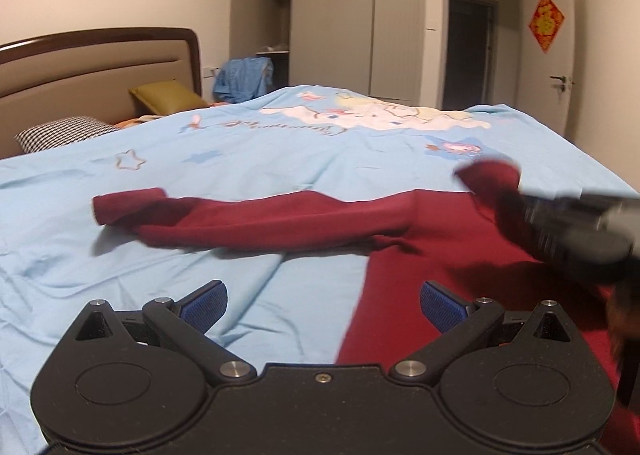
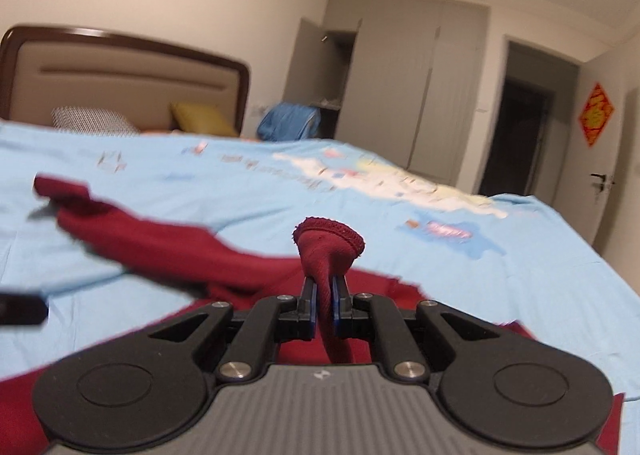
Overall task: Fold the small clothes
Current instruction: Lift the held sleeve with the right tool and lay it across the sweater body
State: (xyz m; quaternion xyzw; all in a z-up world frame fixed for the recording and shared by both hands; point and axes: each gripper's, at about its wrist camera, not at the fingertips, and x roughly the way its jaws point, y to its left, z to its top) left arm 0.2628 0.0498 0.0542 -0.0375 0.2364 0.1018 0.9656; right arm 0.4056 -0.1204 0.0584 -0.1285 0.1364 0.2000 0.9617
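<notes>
Mostly blurred, right tool (image 2: pixel 325 305) pinches sleeve (image 2: pixel 328 243).

Blue bedspread (image 1: pixel 280 143), checked pillow (image 1: pixel 60 133), olive cushion (image 1: pixel 168 97), grey wardrobe (image 1: pixel 340 23).

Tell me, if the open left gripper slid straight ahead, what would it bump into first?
Probably the dark red garment's sleeve, lying crosswise on the light blue bedspread. The left gripper is open, with bedspread and the garment's edge between its fingers. Depth is hard to judge, so it might brush the bedspread first.
</notes>
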